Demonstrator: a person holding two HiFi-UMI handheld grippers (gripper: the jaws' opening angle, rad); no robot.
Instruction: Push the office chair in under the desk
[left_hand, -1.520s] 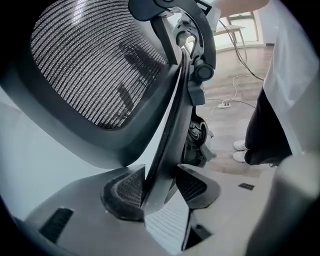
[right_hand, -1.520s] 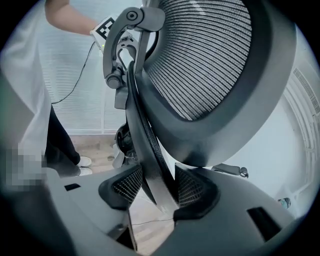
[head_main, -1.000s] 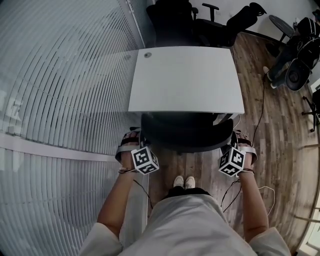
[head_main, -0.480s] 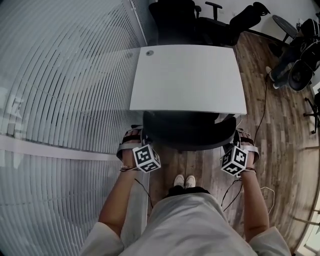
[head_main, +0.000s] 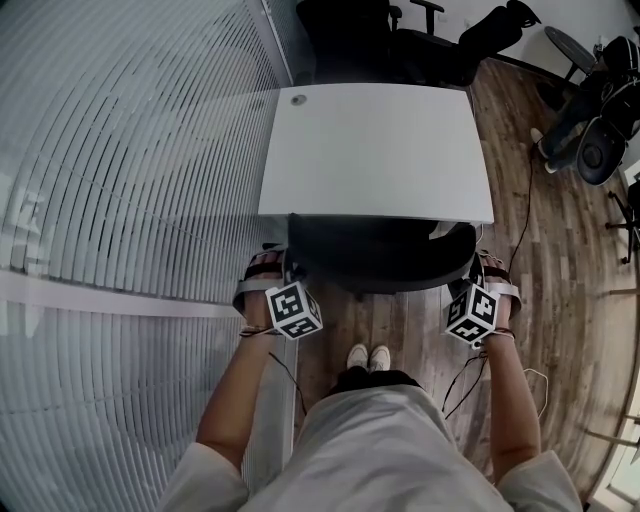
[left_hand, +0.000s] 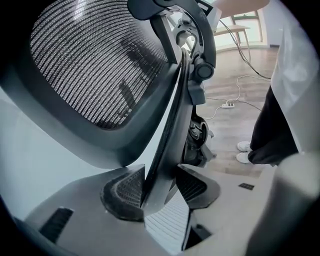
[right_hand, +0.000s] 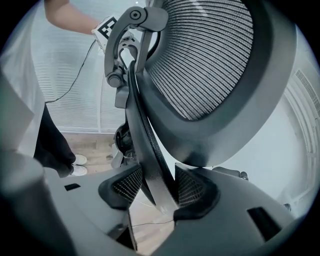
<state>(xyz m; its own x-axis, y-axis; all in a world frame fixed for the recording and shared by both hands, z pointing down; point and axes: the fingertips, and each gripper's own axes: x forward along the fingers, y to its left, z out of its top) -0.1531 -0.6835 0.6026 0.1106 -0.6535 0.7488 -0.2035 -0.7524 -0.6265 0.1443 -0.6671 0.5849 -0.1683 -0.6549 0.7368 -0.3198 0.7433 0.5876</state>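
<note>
Now office chair (head_main: 380, 262) farther under desk (head_main: 375, 150)

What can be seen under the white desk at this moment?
The black office chair reaches under the near edge of the desk; its backrest sticks out toward the person. How far the seat goes in cannot be seen, because the desktop covers it.

A slatted white wall (head_main: 120, 180) filled the left side. Wooden floor (head_main: 570, 300) lay to the right, crossed by a thin black cable (head_main: 527, 190). Spare black chairs (head_main: 430, 45) stood at the far end.
</note>
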